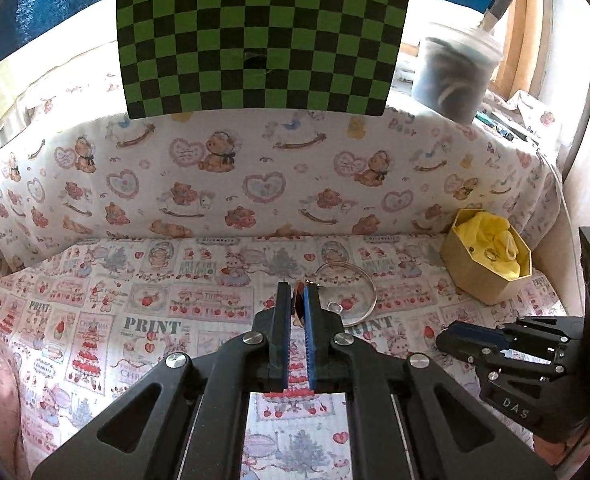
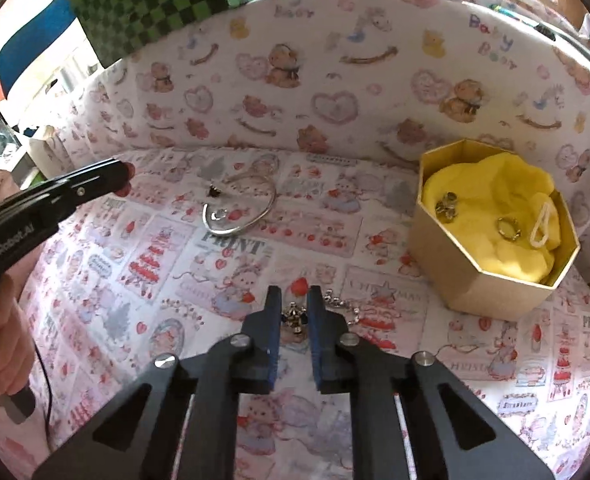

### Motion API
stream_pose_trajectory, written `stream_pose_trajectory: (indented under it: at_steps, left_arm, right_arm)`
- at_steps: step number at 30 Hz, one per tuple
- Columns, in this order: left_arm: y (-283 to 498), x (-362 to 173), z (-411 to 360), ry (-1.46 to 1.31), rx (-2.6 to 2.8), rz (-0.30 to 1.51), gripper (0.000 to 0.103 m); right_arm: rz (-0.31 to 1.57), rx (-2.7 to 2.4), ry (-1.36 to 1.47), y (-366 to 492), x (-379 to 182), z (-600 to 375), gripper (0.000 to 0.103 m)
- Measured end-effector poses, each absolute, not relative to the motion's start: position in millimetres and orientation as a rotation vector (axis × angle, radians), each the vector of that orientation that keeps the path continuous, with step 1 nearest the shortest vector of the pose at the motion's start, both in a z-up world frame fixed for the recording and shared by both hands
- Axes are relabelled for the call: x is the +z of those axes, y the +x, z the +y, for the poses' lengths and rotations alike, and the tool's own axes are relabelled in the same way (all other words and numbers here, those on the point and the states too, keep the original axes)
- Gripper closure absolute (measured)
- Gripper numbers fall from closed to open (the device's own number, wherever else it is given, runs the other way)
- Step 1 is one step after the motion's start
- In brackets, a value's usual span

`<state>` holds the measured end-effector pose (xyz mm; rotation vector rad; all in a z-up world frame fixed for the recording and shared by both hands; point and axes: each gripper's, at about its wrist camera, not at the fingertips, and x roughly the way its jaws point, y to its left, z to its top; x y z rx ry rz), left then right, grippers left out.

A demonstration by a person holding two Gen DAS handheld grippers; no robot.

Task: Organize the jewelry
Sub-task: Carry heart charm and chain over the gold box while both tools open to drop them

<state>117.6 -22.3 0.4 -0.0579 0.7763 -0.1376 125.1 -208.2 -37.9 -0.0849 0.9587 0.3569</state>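
Nearest the right wrist camera, the right gripper (image 2: 293, 300) has its jaws parted around a small metal charm (image 2: 293, 317) on a beaded chain (image 2: 341, 304) that lies on the printed cloth (image 2: 95, 280), in front of and to the left of the octagonal box (image 2: 491, 280); the pads straddle the charm, but whether they touch it cannot be told. The left gripper (image 1: 297, 300), farther left of the box, is nearly closed, pinching a small reddish-gold piece (image 1: 298, 300) just beside the silver bangle (image 2: 241, 208), which lies on the cloth well left of the box. Inside the box, on yellow tissue (image 2: 491, 184), rest a cluster of small rings (image 2: 447, 204), a single ring (image 2: 509, 227) and a pale loop (image 2: 541, 226). The step in hand appears to be gathering loose pieces; next, closing on the charm, lifting the chain clear and carrying it over the box rim.
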Motion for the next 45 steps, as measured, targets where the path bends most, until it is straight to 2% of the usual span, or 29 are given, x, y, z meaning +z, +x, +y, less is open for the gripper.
stream_pose_trajectory:
  at_steps: [4, 13, 18, 27, 34, 45]
  left_arm:
    - [113.5, 5.6, -20.9, -0.053, -0.132, 0.751, 0.098]
    - [106.3, 16.4, -17.4, -0.065, -0.121, 0.697, 0.098]
    - [102.6, 21.5, -16.0, -0.081, -0.132, 0.673, 0.098]
    - [104.6, 14.4, -27.7, -0.216, -0.335, 0.736, 0.098]
    - [106.5, 6.6, -37.1, -0.343, -0.515, 0.773, 0.098]
    - [103.0, 10.6, -45.4, -0.371, -0.662, 0.770, 0.098]
  right_arm:
    - [0.898, 0.415, 0.005, 119.5, -18.3, -219.5, 0.091]
    - [0.519, 0.622, 0.100, 72.1, 45.7, -235.7, 0.091]
    - [0.414, 0.689, 0.187, 61.9, 57.7, -249.3, 0.091]
    - [0.473, 0.814, 0.328, 70.7, 49.6, -256.4, 0.091]
    - [0.498, 0.840, 0.277, 60.7, 43.2, -234.4, 0.091]
    - [0.530, 0.819, 0.285, 63.9, 34.2, -228.9, 0.091]
